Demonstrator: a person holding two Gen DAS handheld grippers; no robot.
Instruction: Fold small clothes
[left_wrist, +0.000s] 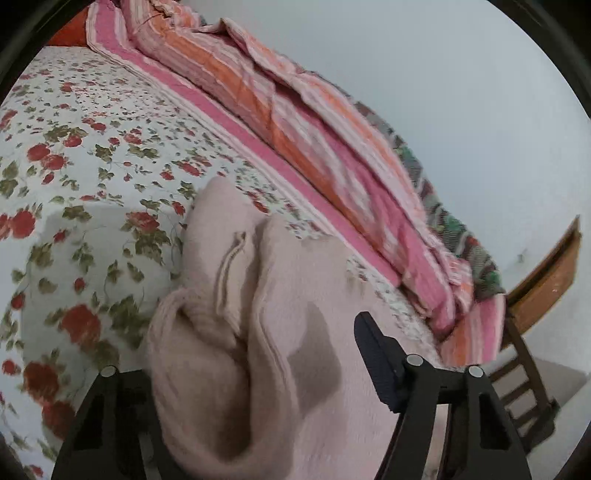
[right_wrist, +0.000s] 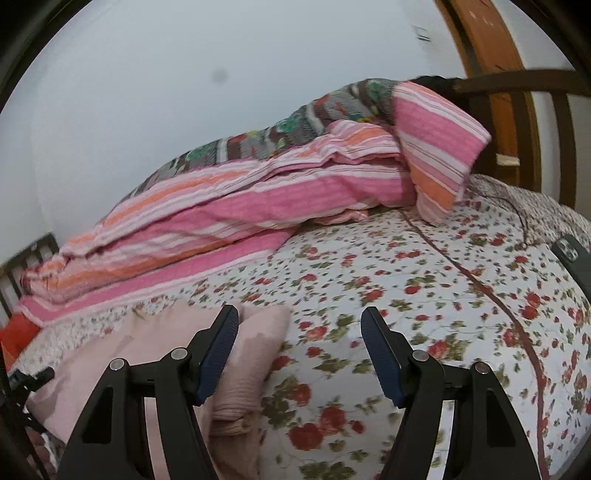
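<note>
1. We see our left gripper (left_wrist: 258, 369) spread wide, its left finger hidden under the bunched pale pink garment (left_wrist: 236, 332), which lies on the floral bedsheet (left_wrist: 74, 147).
2. Our right gripper (right_wrist: 299, 354) is spread, pinching nothing; the garment sits at its 9 o'clock.
3. A striped blanket (right_wrist: 258, 199) lies at 12 o'clock.

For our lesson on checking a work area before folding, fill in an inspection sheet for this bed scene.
Surface: white bedsheet with red roses, lightly rumpled.
Job's things: pale pink knitted garment, bunched up, not yet folded.
Clutter: pink and orange striped quilt heaped along the wall; dark smartphone near the sheet's edge.
Grippers: left gripper open around the garment; right gripper open, beside the garment.
Cables: nothing seen.
Surroundings: plain white wall; brown wooden door frame.
</note>
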